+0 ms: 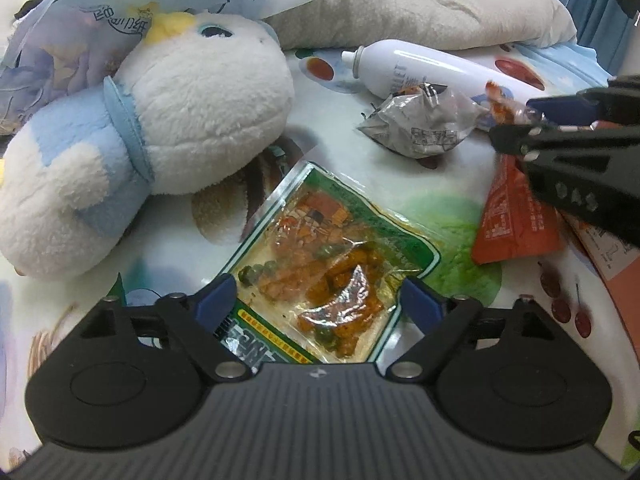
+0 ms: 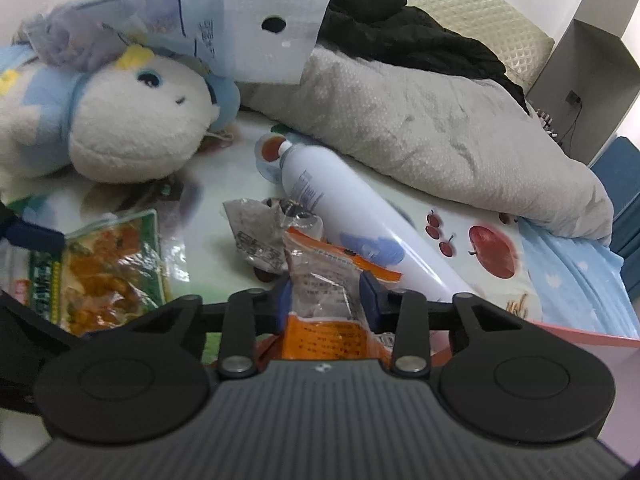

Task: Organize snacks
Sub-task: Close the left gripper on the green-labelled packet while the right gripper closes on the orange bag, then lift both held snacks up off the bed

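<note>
A green-edged clear snack pack (image 1: 320,264) of orange pieces and green peas lies flat on the printed sheet; it also shows in the right wrist view (image 2: 104,268). My left gripper (image 1: 318,300) is open, its blue pads on either side of the pack's near half. My right gripper (image 2: 326,296) is shut on an orange snack packet (image 2: 324,280), held above the sheet; in the left wrist view the right gripper (image 1: 520,124) comes in from the right with the orange packet (image 1: 516,220) hanging under it. A crumpled silver wrapper (image 1: 420,124) lies between them.
A white and blue plush toy (image 1: 152,132) lies at the left. A white spray can (image 2: 344,216) lies on its side beyond the wrapper. A grey blanket (image 2: 420,128) and black garment are piled behind. A pink box edge (image 2: 592,338) is at the right.
</note>
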